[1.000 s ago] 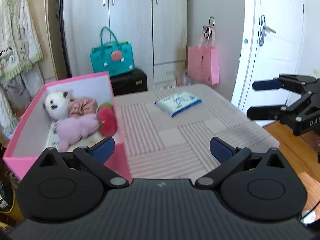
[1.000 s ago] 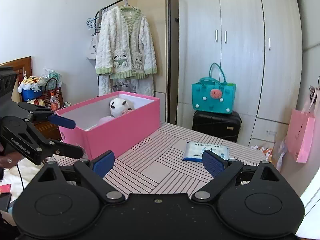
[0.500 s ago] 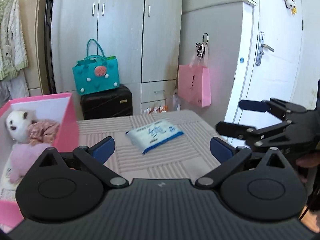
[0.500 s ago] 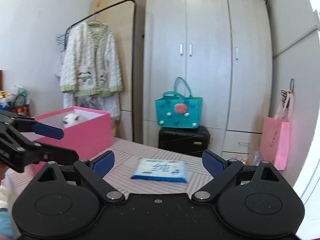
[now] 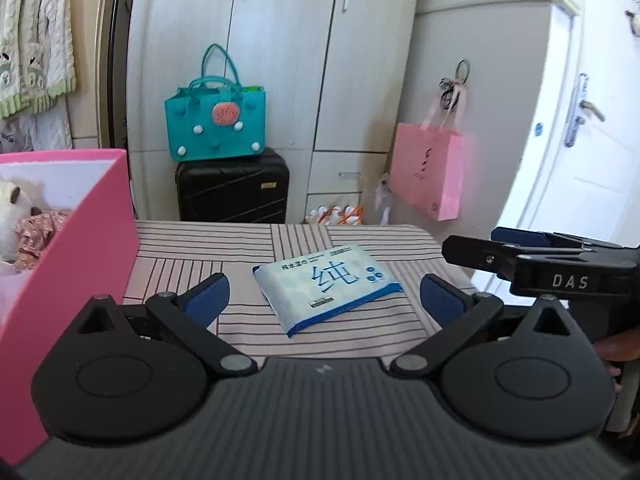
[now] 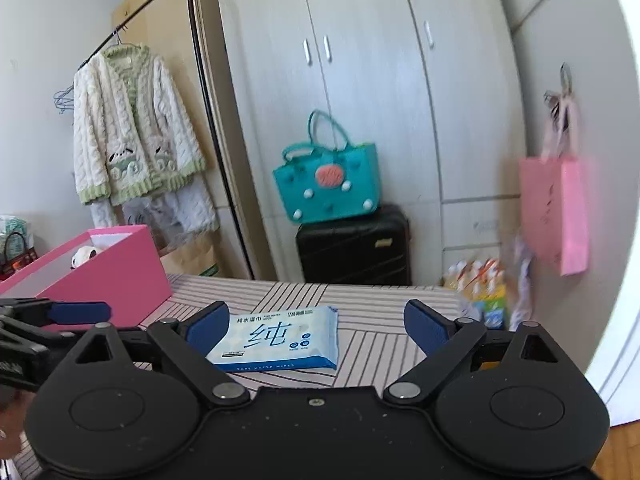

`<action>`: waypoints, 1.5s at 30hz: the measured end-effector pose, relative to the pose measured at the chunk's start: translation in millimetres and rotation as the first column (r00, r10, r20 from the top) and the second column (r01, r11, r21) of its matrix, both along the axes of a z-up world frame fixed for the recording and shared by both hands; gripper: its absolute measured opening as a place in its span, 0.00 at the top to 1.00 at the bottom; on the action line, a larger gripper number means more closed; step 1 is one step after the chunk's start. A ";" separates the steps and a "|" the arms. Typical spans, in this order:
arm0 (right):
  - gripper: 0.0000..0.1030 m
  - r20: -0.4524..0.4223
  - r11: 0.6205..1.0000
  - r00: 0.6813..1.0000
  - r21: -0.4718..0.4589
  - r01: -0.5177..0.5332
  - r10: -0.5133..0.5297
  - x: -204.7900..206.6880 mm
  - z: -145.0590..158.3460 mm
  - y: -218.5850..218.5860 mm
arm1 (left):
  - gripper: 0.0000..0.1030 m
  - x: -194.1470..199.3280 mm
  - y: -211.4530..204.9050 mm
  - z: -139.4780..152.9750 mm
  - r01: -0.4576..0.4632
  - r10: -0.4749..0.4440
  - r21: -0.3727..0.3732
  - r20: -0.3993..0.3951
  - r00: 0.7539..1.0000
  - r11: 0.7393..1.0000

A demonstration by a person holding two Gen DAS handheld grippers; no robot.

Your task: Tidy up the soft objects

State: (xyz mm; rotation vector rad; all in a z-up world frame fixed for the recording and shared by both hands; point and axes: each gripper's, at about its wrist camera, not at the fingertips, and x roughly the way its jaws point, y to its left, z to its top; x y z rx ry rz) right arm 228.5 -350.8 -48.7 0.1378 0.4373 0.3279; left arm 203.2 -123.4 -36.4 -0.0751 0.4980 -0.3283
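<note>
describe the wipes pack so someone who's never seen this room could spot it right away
Find the table with the striped cloth in front of the pale wardrobe. To the right of the pink box holding plush toys, the wipes pack lies flat on the cloth. It is a white and blue soft packet printed with one large blue Chinese character.

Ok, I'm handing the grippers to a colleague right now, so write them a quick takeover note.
Left gripper: open, empty, aimed at the wipes pack.
Right gripper: open, empty, also facing the pack.
Pack lies flat on the striped table, to the right of the pink box.
Done: a white plush and other soft items sit inside the box.
Left: the wipes pack, likely next into the box.
</note>
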 end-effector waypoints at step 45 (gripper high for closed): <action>0.69 -0.357 0.984 0.917 0.042 -0.175 0.178 38.7 -36.3 16.6 | 0.67 57.4 8.5 -48.4 -0.055 0.022 -0.092 -0.322 0.946 0.994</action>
